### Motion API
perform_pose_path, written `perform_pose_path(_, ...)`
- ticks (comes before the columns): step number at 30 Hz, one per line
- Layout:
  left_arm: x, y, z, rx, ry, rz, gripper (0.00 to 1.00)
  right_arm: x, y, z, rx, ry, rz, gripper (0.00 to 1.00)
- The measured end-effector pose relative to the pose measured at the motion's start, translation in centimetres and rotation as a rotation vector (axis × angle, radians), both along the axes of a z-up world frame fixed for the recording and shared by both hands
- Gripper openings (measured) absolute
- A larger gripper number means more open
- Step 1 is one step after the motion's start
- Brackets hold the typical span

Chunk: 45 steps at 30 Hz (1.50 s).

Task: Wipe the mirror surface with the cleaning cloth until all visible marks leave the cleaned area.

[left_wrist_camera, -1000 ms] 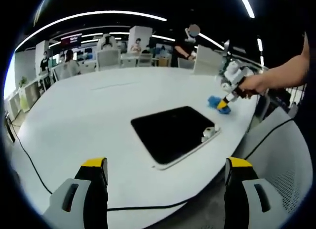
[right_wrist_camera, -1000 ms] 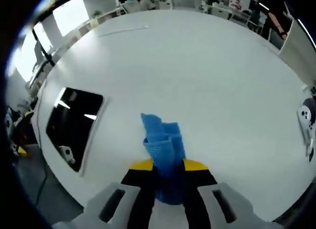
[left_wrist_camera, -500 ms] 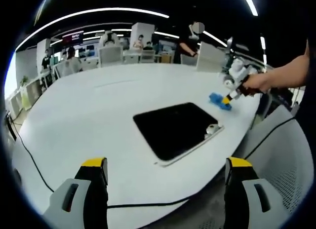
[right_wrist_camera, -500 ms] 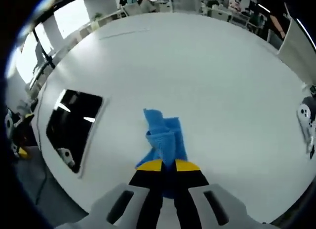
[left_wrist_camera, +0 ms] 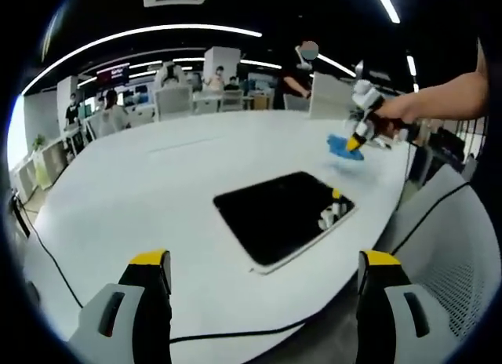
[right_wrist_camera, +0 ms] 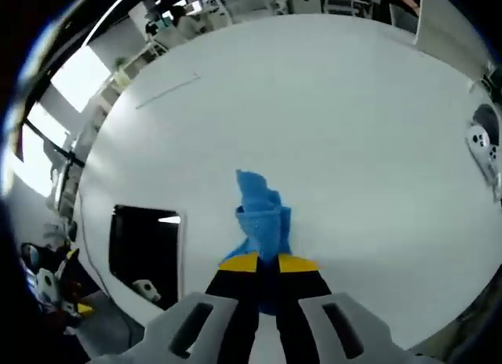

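The mirror (left_wrist_camera: 278, 213) lies flat on the white table (left_wrist_camera: 157, 183), a dark rectangle with a pale frame; in the right gripper view the mirror (right_wrist_camera: 145, 246) sits low on the left. My right gripper (right_wrist_camera: 268, 263) is shut on the blue cleaning cloth (right_wrist_camera: 263, 215), which hangs lifted off the table. In the left gripper view the right gripper (left_wrist_camera: 357, 141) and the cloth (left_wrist_camera: 343, 147) show beyond the mirror's far right corner, held by a person's hand. My left gripper (left_wrist_camera: 263, 270) stands open above the table's near edge, nothing between its fingers (left_wrist_camera: 149, 270).
A black cable (left_wrist_camera: 47, 258) runs along the table's left side. A white controller (right_wrist_camera: 485, 148) lies at the table's right edge. A white mesh chair (left_wrist_camera: 451, 254) stands near the right. Desks, chairs and people fill the office background.
My right gripper closed on the blue cloth and raised it off the table, farther from the mirror. The left gripper stayed open and nearly still.
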State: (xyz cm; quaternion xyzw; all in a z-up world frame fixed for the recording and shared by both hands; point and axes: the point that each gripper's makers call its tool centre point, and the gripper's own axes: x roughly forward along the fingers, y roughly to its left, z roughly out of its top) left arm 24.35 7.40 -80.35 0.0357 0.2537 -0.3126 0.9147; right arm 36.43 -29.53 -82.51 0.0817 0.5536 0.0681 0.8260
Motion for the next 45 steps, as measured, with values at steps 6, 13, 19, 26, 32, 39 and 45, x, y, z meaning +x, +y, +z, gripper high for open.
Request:
perform_pose_path(6, -0.1, 0.0, -0.2, 0.006, 0.013, 0.0, 1.0, 0.9, 1.5, -0.1, 0.017, 0.009, 0.006, 0.01)
perform_pose_path(13, -0.2, 0.0, -0.3, 0.014, 0.018, -0.008, 1.0, 1.6, 4.7, -0.6, 0.028, 0.019, 0.045, 0.01)
perform_pose_path(19, -0.1, 0.1, -0.2, 0.006, 0.016, 0.0, 1.0, 1.7, 7.3, -1.2, 0.024, 0.042, 0.088, 0.01)
perform_pose_path(26, -0.1, 0.1, -0.2, 0.0, 0.014, 0.003, 1.0, 1.9, 10.4, -2.8, 0.021, 0.08, 0.129, 0.01)
perform_pose_path(32, -0.1, 0.1, -0.2, -0.006, 0.015, 0.003, 1.0, 1.7, 12.6, -4.0, 0.01, 0.104, 0.164, 0.01)
perform_pose_path(39, -0.1, 0.0, -0.2, -0.009, 0.014, 0.002, 0.99, 1.6, 14.0, -4.9, -0.022, 0.121, 0.188, 0.01)
perform_pose_path(45, -0.2, -0.1, -0.1, -0.014, 0.012, 0.0, 0.99, 1.7, 15.6, -4.2, -0.011, 0.119, 0.21, 0.01)
